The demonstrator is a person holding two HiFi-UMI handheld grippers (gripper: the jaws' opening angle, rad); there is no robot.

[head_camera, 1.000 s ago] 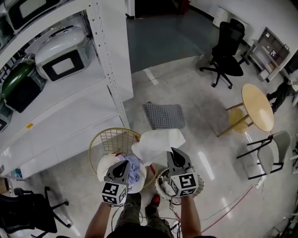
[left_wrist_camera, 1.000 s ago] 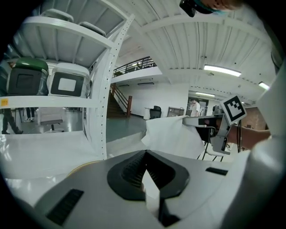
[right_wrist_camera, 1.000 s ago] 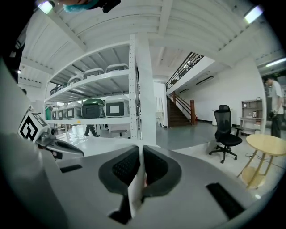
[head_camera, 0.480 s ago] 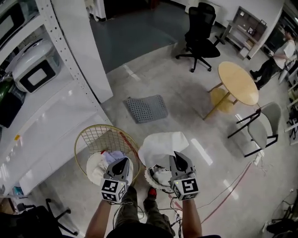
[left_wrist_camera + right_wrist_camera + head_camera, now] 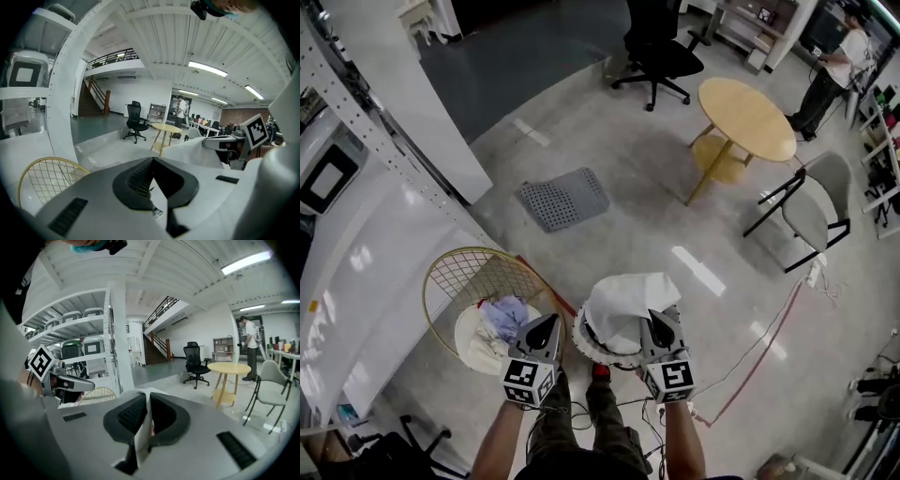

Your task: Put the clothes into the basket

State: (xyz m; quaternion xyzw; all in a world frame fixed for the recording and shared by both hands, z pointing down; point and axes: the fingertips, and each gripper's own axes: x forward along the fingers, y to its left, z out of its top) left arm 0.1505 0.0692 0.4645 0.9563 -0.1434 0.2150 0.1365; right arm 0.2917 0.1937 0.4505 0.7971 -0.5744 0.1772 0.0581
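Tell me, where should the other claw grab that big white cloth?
The right claw pinches the white cloth at its near right edge, and the rest hangs in a loose heap towards the left. I'd bring the left claw in from the left and pinch the near left edge, where the cloth folds thin enough to fit between the jaws.

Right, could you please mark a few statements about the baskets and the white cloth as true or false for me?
1. The right gripper is shut on the white cloth. True.
2. The yellow wire basket is empty. False: clothes lie in it.
3. The grey mat lies flat on the floor beyond the baskets. True.
4. The round wooden table is tipped over. False: it stands upright.
5. The white cloth lies inside the yellow wire basket. False: it drapes over the white basket beside it.
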